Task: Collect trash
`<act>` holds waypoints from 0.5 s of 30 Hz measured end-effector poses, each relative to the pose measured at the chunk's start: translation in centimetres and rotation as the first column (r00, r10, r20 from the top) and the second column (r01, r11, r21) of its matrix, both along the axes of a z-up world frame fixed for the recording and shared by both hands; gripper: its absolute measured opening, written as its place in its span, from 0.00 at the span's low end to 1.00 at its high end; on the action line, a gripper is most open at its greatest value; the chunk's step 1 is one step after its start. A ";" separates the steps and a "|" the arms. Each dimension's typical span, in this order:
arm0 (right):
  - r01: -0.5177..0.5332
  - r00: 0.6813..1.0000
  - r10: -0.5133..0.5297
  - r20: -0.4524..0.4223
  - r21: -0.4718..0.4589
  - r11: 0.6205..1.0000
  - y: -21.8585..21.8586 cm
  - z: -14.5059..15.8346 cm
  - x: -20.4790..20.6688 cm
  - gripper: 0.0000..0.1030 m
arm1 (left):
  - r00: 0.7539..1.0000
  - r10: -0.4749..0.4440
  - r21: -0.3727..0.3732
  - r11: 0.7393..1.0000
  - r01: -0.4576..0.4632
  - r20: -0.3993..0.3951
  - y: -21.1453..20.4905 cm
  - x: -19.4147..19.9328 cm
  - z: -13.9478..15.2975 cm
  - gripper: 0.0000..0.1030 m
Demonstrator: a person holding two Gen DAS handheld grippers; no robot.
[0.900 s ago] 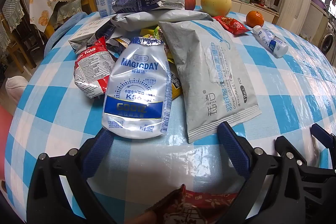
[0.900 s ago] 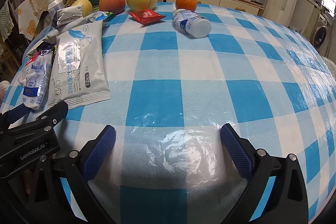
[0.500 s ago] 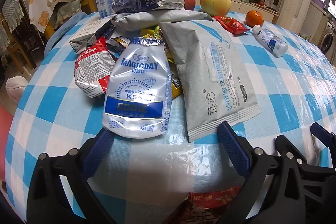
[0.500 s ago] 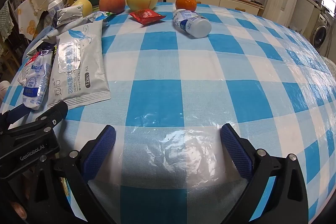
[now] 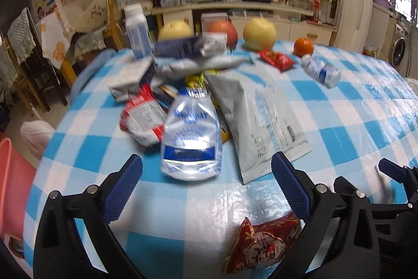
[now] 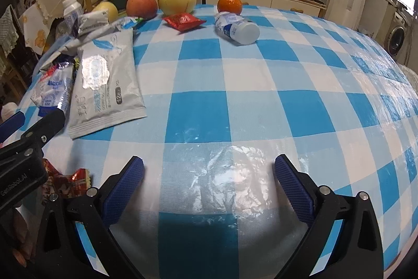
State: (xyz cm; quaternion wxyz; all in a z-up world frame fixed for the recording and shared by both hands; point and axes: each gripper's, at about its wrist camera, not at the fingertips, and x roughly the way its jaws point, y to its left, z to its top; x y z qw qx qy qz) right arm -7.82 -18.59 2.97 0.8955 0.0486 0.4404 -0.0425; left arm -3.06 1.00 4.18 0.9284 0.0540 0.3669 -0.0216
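Both tongs spread, nothing gripped, over checked table (image 6: 261,75).
Trash heap at table's left edge; right side wide open. Left tongs (image 5: 206,190) near MAGICDAY pouch (image 5: 192,143); right tongs (image 6: 209,187) above bare cloth.

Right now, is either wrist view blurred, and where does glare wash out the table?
Left wrist view: motion-blurred, the print on the blue-and-white pouch smeared and unreadable; glare on the tablecloth between the tongs. Right wrist view: sharp; glare patches on the tablecloth near the tongs and on the grey packet. Both views bend the table edges, fisheye style.
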 end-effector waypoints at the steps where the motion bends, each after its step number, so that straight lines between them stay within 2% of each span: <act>1: 0.005 1.000 -0.005 0.029 -0.006 1.000 -0.1 0.5 -0.2 0.96 | 1.000 -0.003 0.003 1.000 0.003 0.025 0.2 -0.5 0.7 0.96; 4: 0.030 0.991 -0.027 0.134 -0.022 0.999 -0.2 2.5 -1.7 0.96 | 0.996 -0.002 -0.023 1.000 0.004 0.085 1.2 -2.0 2.5 0.96; 8: 0.053 0.963 -0.045 0.267 -0.022 0.998 -0.5 5.2 -4.2 0.96 | 0.990 0.017 -0.064 0.998 -0.008 0.141 2.9 -3.9 4.2 0.96; 15: 0.073 0.902 -0.041 0.429 -0.058 0.996 0.3 8.5 -8.5 0.96 | 0.986 0.051 -0.118 0.992 -0.032 0.161 5.4 -6.5 5.3 0.96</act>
